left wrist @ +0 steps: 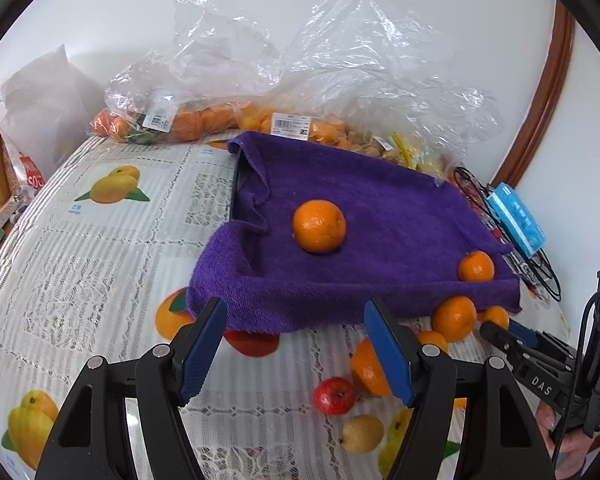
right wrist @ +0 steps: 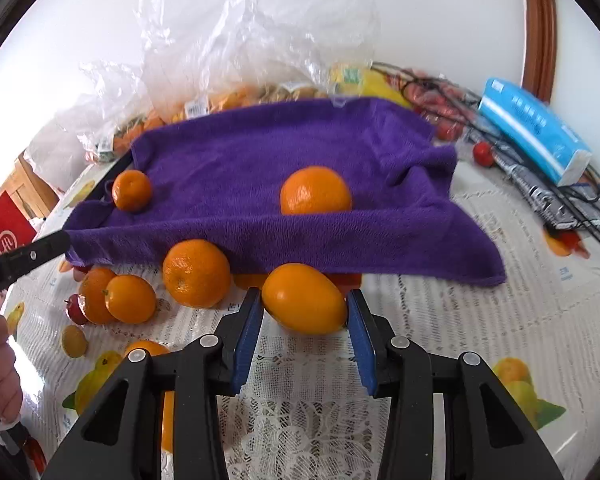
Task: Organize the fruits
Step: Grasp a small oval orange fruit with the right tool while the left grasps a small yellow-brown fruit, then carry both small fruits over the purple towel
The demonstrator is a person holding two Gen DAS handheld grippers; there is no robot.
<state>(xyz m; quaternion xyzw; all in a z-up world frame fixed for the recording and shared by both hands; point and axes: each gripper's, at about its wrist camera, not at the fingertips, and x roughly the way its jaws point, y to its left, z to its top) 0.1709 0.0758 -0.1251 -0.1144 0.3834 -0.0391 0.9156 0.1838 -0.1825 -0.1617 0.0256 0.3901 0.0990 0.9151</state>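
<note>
Table: lace cloth printed with fruit pictures, filling the lower half of both views. I take care not to mistake printed fruit for real.

Purple towel: soft, draped over a raised tray, centre frame. Its front edge hangs loose near the loose fruit and could snag a finger.

Plastic bags: crinkled, clear, upper centre, holding more oranges. Not in my way.

Blue packet: upper right, lying on a tangle of black cables. Well apart from the work.

Large orange: on the towel, centre. Firm, round, prone to roll.

Second orange: on the table just in front of the towel edge, centre left. Touching nothing I need.

Oval orange fruit: the item in hand, lower centre of the right view, on the table just before the towel. I judge it light, smooth-skinned, a little slippery, bruisable; best held across its short middle.

Right gripper: fingers either side of that fruit, closed against it or nearly so; I cannot tell whether it is lifted.

Left gripper: fingers wide apart, holding nothing, lower centre.

Small orange: right corner of the towel.

Red apple and yellow fruit: lower centre, small, clear of the grasp.
</note>
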